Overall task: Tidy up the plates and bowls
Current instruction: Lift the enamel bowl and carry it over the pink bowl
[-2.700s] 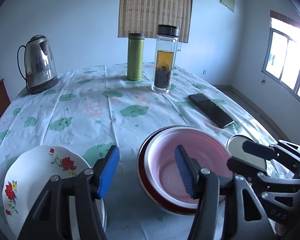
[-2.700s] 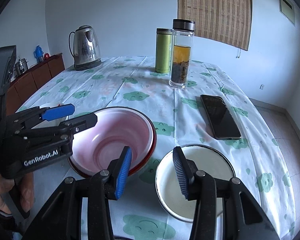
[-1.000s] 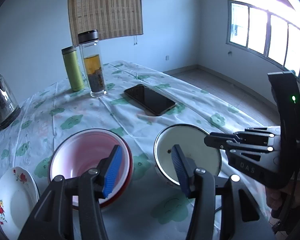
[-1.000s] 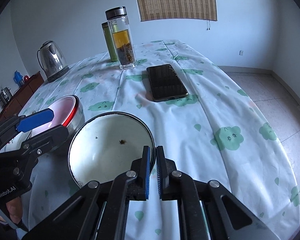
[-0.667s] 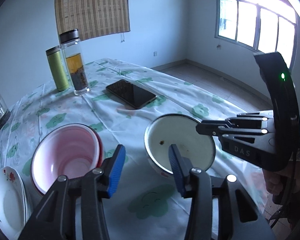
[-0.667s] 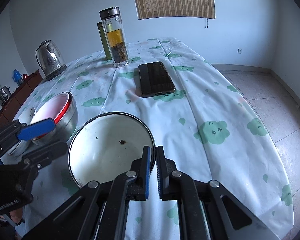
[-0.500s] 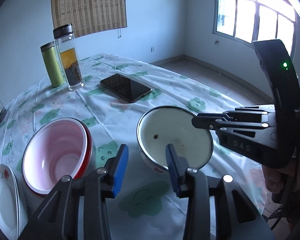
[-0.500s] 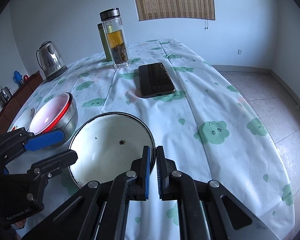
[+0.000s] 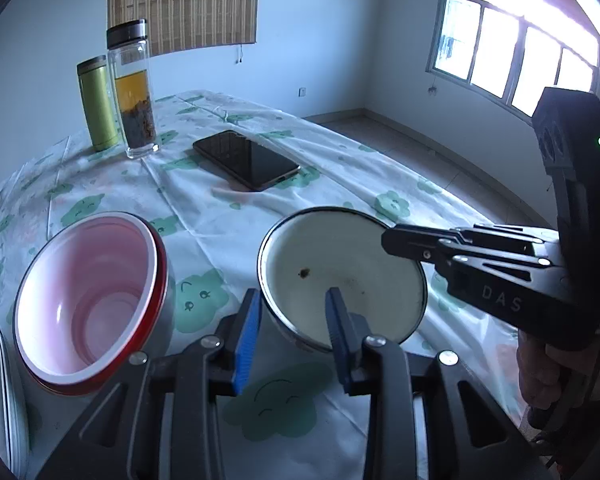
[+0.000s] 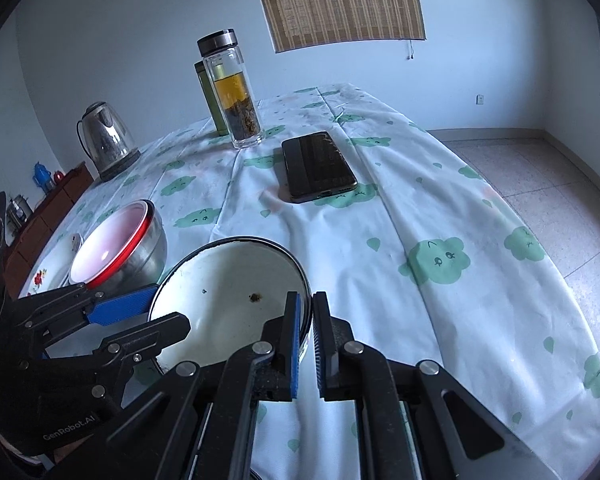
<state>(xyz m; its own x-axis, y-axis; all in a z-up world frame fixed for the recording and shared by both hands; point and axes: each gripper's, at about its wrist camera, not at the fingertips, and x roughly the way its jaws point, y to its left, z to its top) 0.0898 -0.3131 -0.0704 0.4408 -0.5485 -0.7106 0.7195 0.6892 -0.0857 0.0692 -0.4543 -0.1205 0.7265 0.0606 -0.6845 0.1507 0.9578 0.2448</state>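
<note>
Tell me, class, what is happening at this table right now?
A person holds a gripper in each hand. The right gripper is shut on the rim of the white bowl. The left gripper is open, its fingers either side of the same bowl's near rim. The pink bowl and flowered plate sit untouched beside it on the tablecloth.

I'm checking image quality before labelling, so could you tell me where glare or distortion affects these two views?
Left wrist view: the window is blown out, with pinkish flare at the top right edge. Right wrist view: evenly lit, with fisheye bending the table edge and dark vignetting in the corners.
</note>
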